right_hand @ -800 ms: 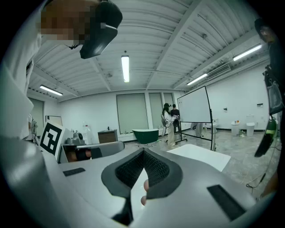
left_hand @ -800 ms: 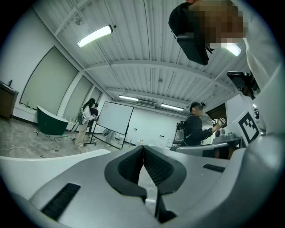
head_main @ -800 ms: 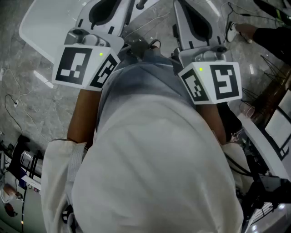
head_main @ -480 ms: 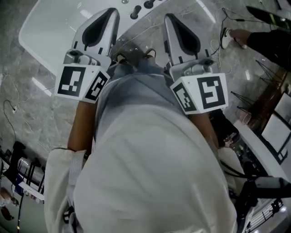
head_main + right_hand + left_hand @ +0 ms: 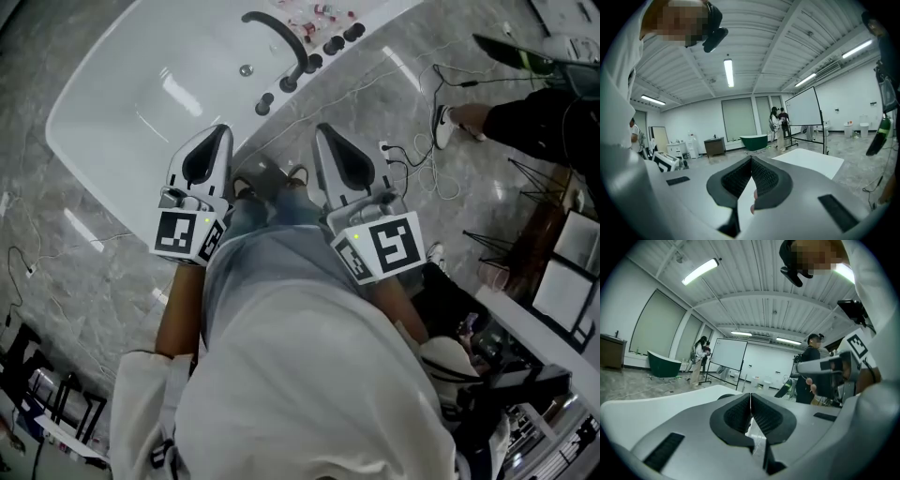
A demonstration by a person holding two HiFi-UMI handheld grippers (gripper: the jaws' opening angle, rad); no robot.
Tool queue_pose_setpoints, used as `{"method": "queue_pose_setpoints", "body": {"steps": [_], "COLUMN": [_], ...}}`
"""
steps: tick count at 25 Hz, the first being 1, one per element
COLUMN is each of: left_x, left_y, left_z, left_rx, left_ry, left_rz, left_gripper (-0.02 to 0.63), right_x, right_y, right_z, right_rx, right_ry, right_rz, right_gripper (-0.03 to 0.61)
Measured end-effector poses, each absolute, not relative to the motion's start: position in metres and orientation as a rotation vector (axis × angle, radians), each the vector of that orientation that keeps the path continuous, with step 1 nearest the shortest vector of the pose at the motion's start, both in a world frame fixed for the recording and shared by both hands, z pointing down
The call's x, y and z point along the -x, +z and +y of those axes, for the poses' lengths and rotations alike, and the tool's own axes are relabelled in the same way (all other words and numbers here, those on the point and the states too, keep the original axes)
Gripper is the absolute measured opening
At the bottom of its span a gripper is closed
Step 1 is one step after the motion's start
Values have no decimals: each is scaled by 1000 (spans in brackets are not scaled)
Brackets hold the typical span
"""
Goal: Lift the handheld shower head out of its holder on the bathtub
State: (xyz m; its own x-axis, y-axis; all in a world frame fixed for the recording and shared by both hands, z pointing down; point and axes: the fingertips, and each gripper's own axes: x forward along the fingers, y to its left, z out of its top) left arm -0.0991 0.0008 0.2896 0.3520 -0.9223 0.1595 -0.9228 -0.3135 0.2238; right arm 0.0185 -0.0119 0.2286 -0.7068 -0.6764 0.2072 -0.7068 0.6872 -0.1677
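Note:
A white bathtub lies ahead of me in the head view. Along its near rim run several black knobs and a curved black fitting; I cannot tell which piece is the shower head or its holder. My left gripper and my right gripper are held level side by side, short of the tub rim and touching nothing. The left gripper's ribbed pads meet with nothing between them. The right gripper's pads are likewise pressed together and empty.
A grey marble floor surrounds the tub. Cables trail to the right, near a person in black with a white shoe. Equipment and racks crowd the lower right. A green tub and a whiteboard stand far off.
The head view has pulled back: the tub rim with its black fittings has come into sight, and both grippers look smaller and lower in the frame. Both stay shut.

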Motion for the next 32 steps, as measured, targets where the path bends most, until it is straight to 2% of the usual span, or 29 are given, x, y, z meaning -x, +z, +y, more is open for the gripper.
{"method": "queue_pose_setpoints", "body": {"steps": [3,4,5,6,11,16,20,22,23,24,32], "left_x": [106,105,104,100,75,57,53,43,39,36,40], "left_y": [326,348,375,406,582,717,775,787,789,790,755], "left_z": [-45,-63,-78,-92,-157,-212,-241,-253,-257,-259,-252], "left_rx": [-2347,-2340,-2328,-2315,-2245,-2212,-2175,-2226,-2250,-2262,-2273], "left_ry": [80,103,133,175,404,553,585,637,660,674,585], "left_rz": [-1618,-1591,-1563,-1536,-1411,-1415,-1458,-1450,-1448,-1452,-1543], "left_gripper": [31,95,196,231,283,291,291,280,198,152,149], "right_x": [-5,-3,-3,-4,-19,-47,-65,-71,-73,-75,-72], "right_y": [227,230,236,245,316,400,445,454,457,460,459], "right_z": [-51,-65,-75,-83,-116,-128,-134,-140,-142,-143,-135], "right_rx": [-1134,-1134,-1136,-1140,-1170,-1206,-1208,-1217,-1223,-1228,-1201], "right_ry": [359,353,350,351,396,477,488,481,480,483,499], "right_rz": [-2785,-2783,-2779,-2774,-2724,-2649,-2599,-2593,-2592,-2591,-2609], "right_gripper": [17,17,17,17,17,17,17,17,17,17,17]}}
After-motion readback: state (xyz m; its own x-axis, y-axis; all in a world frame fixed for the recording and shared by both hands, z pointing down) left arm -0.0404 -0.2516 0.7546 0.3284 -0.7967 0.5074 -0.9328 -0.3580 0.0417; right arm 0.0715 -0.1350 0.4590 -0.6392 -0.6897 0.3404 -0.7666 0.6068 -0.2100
